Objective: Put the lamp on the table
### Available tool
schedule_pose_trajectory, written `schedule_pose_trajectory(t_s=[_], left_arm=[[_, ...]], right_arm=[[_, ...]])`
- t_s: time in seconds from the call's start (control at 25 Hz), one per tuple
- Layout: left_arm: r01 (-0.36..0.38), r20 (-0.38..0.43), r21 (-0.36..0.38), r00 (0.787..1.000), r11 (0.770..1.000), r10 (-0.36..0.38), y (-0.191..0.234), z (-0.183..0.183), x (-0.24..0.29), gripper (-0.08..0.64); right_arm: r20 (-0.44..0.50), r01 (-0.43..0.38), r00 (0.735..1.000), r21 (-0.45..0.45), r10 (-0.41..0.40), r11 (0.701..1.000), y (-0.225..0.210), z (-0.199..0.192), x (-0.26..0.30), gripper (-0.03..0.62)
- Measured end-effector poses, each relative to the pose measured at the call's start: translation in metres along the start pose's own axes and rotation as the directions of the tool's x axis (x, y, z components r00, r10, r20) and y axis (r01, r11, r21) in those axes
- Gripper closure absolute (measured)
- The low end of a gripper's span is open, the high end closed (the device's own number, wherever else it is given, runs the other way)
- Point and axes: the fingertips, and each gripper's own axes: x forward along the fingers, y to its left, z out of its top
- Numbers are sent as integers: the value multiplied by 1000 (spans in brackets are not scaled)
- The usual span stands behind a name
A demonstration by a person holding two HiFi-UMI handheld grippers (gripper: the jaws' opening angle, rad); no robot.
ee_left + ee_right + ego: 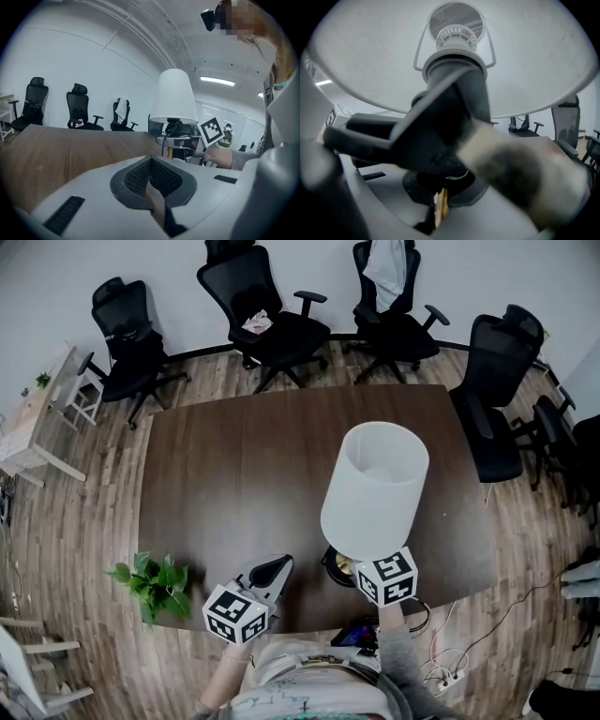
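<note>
White-shaded lamp [375, 488] hangs upright over the near edge of the brown surface [244, 465]. The right hand-held gripper [440, 197] is clamped on its thin stem, probably to keep it level for setting down. The left hand-held gripper [152, 180] is closed and empty, kept clear just beside it.

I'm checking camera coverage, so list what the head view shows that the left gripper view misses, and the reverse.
Only the head view: the green potted plant, and cables on the floor. Only the left gripper view: the lit ceiling light. Both: the lamp with its white shade, the brown table, black office chairs beyond it, and the shut left gripper.
</note>
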Motion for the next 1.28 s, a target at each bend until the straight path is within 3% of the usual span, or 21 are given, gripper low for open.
schedule_pose_trajectory(t_s=[1.28], left_arm=[[-5,-56,-41,998,999,3,28,-15,11,548]], right_arm=[[-67,-18,998,17,19,1000,-9,-35,58,575]])
